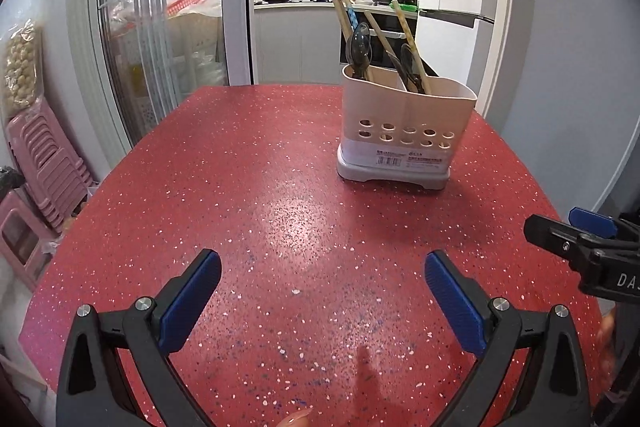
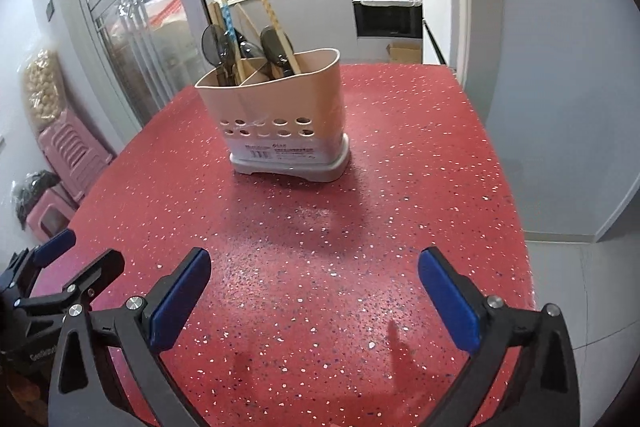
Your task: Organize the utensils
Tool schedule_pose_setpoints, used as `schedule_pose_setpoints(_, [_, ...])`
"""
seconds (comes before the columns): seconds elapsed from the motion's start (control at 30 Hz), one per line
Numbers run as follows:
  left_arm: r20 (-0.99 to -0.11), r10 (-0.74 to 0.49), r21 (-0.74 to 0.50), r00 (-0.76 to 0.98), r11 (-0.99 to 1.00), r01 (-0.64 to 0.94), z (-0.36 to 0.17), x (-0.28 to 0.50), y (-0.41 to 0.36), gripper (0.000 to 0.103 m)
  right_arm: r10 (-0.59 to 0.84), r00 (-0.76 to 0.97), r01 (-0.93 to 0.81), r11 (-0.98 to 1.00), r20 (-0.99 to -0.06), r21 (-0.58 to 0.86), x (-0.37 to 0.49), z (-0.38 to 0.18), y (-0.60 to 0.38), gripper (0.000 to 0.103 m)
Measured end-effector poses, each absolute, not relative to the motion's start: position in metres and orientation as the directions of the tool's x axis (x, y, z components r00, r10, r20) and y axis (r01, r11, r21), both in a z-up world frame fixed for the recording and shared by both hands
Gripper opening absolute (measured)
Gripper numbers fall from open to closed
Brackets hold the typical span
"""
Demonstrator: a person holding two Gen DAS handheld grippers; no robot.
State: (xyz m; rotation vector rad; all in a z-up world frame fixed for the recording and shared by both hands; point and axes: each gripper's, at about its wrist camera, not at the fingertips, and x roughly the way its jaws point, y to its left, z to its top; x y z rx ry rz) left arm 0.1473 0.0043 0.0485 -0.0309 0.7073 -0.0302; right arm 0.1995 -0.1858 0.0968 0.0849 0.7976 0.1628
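Both grippers hover spread wide and empty above red speckled table (image 1: 248, 195): left gripper (image 1: 323, 287) low at near edge, right gripper (image 2: 314, 283) just beside it. Beige utensil holder (image 1: 404, 125) stands upright well ahead of both, toward far right of table. Two compartments hold chopsticks (image 1: 408, 35) and three dark spoons (image 1: 360, 45); chopstick count unclear. Barcode label (image 1: 390, 159) on holder base, print unreadable. "DA" visible on right gripper body.
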Motion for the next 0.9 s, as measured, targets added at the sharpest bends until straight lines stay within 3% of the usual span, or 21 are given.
schedule_pose_setpoints(0.9, [-0.483,-0.037,-0.038,0.875,0.999,0.021,0.067,0.143,-0.001,0.103,-0.025,0.866,0.035,0.999,-0.499,0.010,0.160,0.114,-0.187,0.103])
